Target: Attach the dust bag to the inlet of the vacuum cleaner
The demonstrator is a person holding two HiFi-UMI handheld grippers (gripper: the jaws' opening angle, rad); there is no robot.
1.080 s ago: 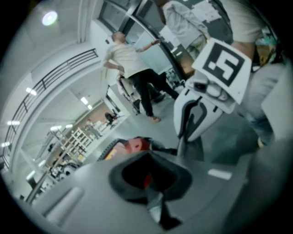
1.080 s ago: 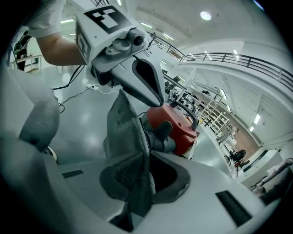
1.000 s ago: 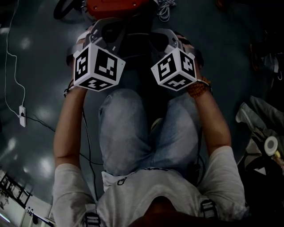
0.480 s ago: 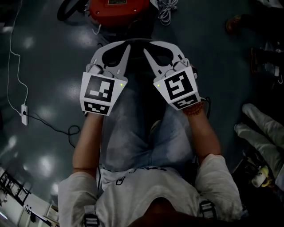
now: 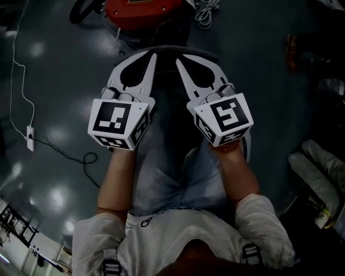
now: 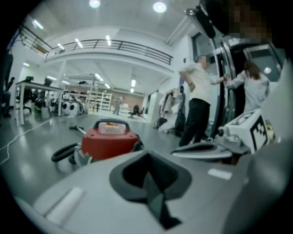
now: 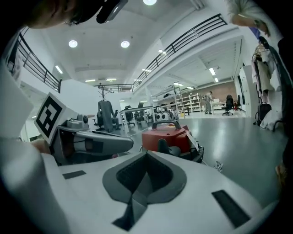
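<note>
- The red canister vacuum cleaner (image 5: 141, 7) stands on the dark grey glossy floor (image 5: 59, 81), straight ahead of the person's knees at the top edge of the head view. It is well apart from both tools.
- In the left gripper view the vacuum cleaner (image 6: 110, 142) sits upright beyond the fingertips, with a black carry handle on top and a black hose (image 6: 62, 153) curling on the floor at its left.
- In the right gripper view the vacuum cleaner (image 7: 167, 135) shows just past the fingertips, slightly to the right.
- The left gripper (image 5: 153, 55) is held above the person's blue denim jeans (image 5: 172, 161) and aims toward the vacuum cleaner. Its pale grey fingers (image 6: 82, 183) are clenched, the dark pads meeting with nothing between them.
- The right gripper (image 5: 178, 60) lies just beside the left one, the two tips near each other but apart. Its fingers (image 7: 206, 183) are likewise clenched on nothing.
- Each tool appears in the other's camera: the right gripper (image 6: 206, 148) at the right of the left gripper view, the left gripper (image 7: 91, 144) at the left of the right gripper view.
- A thin white cable (image 5: 11, 70) runs down the floor at the left to a white power strip (image 5: 29, 138), and a black cable (image 5: 81, 159) loops near the person's left forearm.
- Two standing people (image 6: 197, 105) are in the background of the left gripper view.
</note>
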